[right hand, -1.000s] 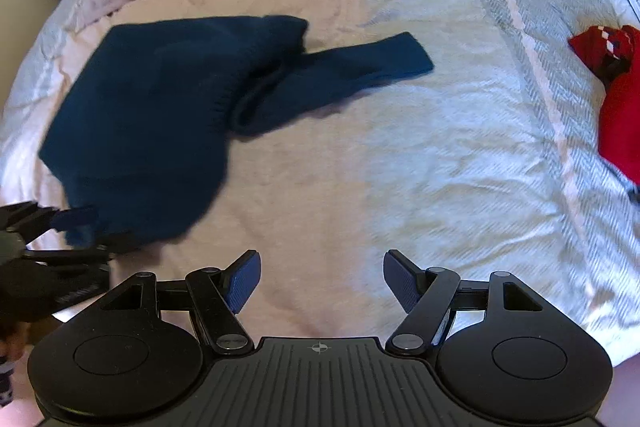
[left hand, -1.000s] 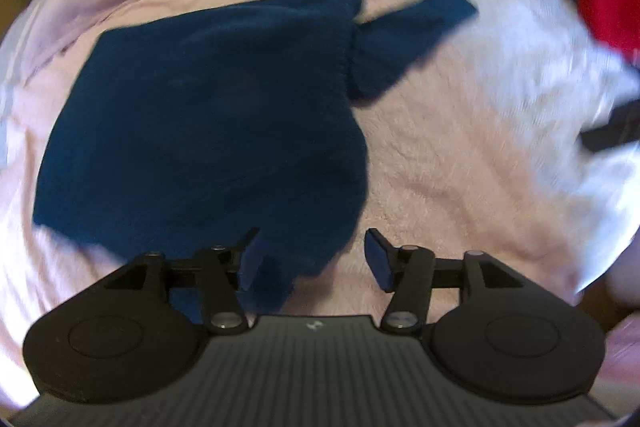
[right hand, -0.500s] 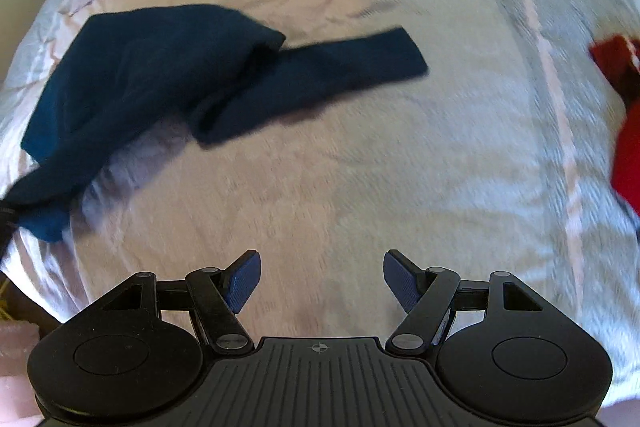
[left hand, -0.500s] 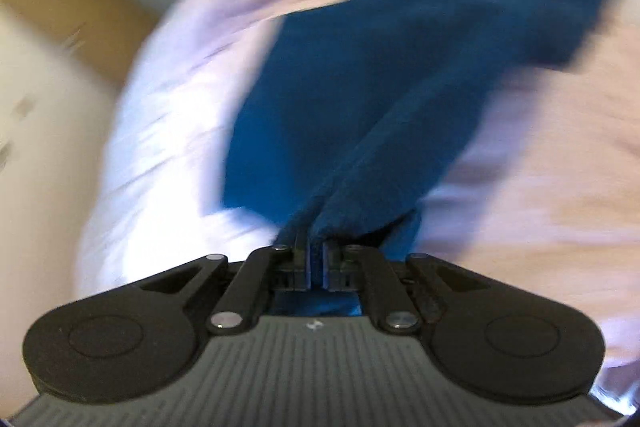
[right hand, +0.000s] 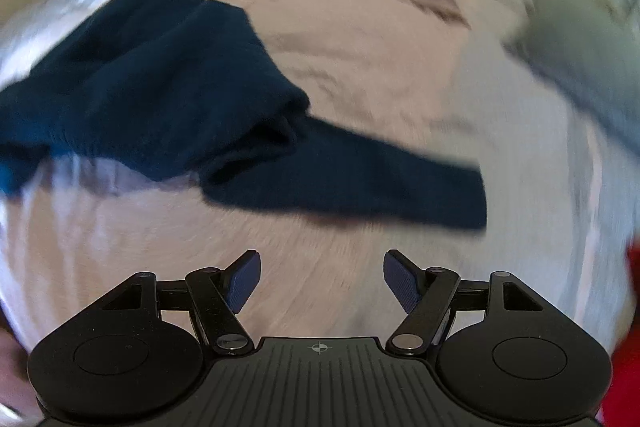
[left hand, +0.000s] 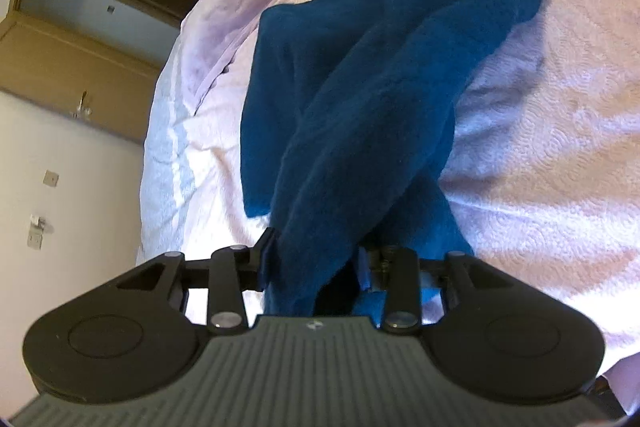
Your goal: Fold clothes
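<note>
One second ago my left claw (left hand: 312,259) was open just over the near edge of the dark blue sweater (left hand: 384,75); half a second ago it had closed tightly on that edge, and now its fingers stand a little apart with a thick bunch of the fabric between them, so I judge it is clamped on the sweater, though the cloth hides the pads. The fabric rises from the pink bedspread (left hand: 560,147) toward my claw in a twisted ridge, and the view has turned toward the wall and the wooden door (left hand: 80,67), so I have lifted and pulled this edge up and to my side. My right claw (right hand: 320,279) is open and holds nothing, as it was in both earlier pictures, but it has come nearer to the sweater's sleeve (right hand: 380,183), which lies stretched flat on the bed to the right of the body part. The right picture is blurred, so this claw is moving. The body of the sweater looks bunched now, not flat as it was a second ago. For the folding this means, I think, that the sweater is being dragged or straightened, and no neat fold is visible on it. A red garment (right hand: 628,327) shows at the right edge of the right view.
</note>
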Tool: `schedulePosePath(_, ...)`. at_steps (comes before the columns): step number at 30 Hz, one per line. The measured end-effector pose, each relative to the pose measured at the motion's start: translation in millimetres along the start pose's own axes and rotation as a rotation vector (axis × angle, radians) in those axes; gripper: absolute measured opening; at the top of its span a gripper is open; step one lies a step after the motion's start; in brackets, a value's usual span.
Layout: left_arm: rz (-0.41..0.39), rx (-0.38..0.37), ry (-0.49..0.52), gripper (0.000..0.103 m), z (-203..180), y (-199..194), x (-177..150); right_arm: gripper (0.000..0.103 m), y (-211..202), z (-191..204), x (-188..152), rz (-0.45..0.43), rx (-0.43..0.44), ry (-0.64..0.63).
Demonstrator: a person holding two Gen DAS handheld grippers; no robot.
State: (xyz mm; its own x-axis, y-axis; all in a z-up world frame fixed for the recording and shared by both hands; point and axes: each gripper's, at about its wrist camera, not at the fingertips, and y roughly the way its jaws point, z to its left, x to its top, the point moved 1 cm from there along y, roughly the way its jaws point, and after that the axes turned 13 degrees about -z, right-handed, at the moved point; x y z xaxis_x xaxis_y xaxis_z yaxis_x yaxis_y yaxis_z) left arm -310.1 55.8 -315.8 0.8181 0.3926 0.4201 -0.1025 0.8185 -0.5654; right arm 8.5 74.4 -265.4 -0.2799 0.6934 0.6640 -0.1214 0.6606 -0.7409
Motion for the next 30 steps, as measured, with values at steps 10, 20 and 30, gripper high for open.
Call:
schedulePosePath(10,0.000,0.017,-0.158,0.014,24.3,6.0,6.2,0.071,83.1,13.4,19.0,-0.206,0.068,-0.225)
schedulePosePath(20,-0.042,0.078,-0.392,0.012,110.6,0.1,12.3,0.013,96.6,31.2,68.4,-0.376,0.149,-0.194)
schedulePosePath(30,-0.449,0.117,-0.501,0.012,258.2,-65.8,68.8,0.012,-117.9,-20.4,164.5,-0.774,-0.231,0.053)
